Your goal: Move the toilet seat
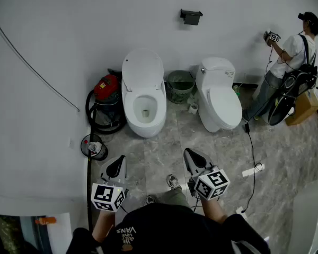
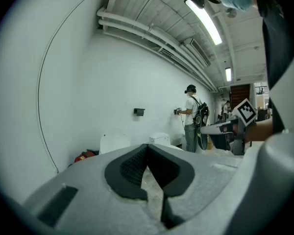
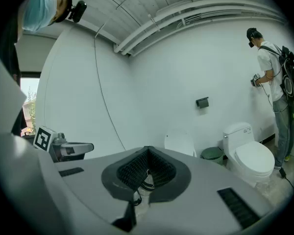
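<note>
Room: white wall [image 1: 69,36] along the top of the head view, grey marble floor [image 1: 159,152] below it.
Left gripper [image 1: 115,168]: at 7 o'clock, held out before the person's body, almost level with the tip a little down; the jaws are fully together and nothing is between them.
Right gripper [image 1: 193,155]: at 5 o'clock, same pose, beside the left one but apart from it; the jaws are closed as well, and it holds nothing.
Toilet seat [image 1: 142,70]: at 12 o'clock on the left toilet [image 1: 144,110], raised against the wall, with the bowl open under it. If ring and lid are both up, I cannot tell. It is well apart from both grippers.
Open room: bare floor lies between the grippers and the left toilet. A white power strip [image 1: 253,170] with a black cable lies at 4 o'clock.
Edges: a red vacuum cleaner [image 1: 107,89] with a black hose stands just beside the left toilet at 11 o'clock. The right toilet [image 1: 220,99], lid down, stands at 1 o'clock. Another person [image 1: 286,62] stands at the wall at 2 o'clock.
Containers: a green waste basket [image 1: 180,86] stands between the two toilets; its content I cannot see. A toilet paper roll [image 1: 193,108] lies on the floor just in front of it.
</note>
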`<action>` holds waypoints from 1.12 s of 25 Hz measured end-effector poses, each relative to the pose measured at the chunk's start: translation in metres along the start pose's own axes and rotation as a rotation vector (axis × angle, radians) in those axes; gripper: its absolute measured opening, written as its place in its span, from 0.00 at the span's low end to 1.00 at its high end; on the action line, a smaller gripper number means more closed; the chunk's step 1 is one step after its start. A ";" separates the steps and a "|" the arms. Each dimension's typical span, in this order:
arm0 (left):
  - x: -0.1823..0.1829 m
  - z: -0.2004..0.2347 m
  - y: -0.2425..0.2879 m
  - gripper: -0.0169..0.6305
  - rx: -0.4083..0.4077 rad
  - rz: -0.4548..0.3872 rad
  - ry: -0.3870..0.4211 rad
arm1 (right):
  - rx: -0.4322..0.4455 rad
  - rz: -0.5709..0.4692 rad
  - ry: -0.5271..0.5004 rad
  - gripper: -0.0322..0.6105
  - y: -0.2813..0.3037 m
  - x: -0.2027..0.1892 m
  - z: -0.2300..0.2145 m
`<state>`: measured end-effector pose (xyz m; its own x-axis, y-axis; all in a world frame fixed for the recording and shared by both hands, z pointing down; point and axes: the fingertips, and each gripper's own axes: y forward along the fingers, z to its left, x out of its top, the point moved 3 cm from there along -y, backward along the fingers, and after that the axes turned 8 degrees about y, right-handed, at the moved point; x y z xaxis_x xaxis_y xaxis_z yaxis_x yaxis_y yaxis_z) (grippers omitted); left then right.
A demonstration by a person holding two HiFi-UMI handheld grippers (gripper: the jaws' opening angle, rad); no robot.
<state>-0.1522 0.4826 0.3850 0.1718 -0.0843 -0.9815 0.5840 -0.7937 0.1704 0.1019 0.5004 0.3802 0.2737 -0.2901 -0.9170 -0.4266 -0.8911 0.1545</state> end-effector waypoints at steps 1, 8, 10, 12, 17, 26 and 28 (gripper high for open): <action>0.000 0.000 0.003 0.04 -0.004 0.001 0.002 | 0.004 0.002 0.002 0.05 0.003 0.001 -0.002; 0.001 -0.007 0.033 0.04 -0.078 -0.018 -0.025 | 0.025 -0.021 0.050 0.09 0.022 0.008 -0.027; 0.003 -0.008 0.046 0.29 -0.092 -0.042 -0.047 | 0.031 -0.016 0.087 0.29 0.031 0.010 -0.039; 0.004 -0.008 0.060 0.37 -0.085 -0.057 -0.071 | 0.034 0.000 0.095 0.34 0.040 0.013 -0.054; 0.008 -0.007 0.100 0.37 -0.035 -0.054 -0.085 | 0.064 0.031 0.091 0.39 0.065 0.028 -0.090; 0.021 -0.011 0.157 0.38 0.108 -0.068 -0.119 | 0.159 0.098 0.066 0.39 0.109 0.064 -0.154; 0.018 -0.013 0.161 0.38 0.149 -0.069 -0.132 | 0.184 0.119 0.055 0.39 0.118 0.068 -0.164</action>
<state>-0.0444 0.3611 0.3957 0.0246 -0.0975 -0.9949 0.4652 -0.8798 0.0977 0.2113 0.3184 0.3960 0.2566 -0.4123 -0.8741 -0.6073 -0.7724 0.1860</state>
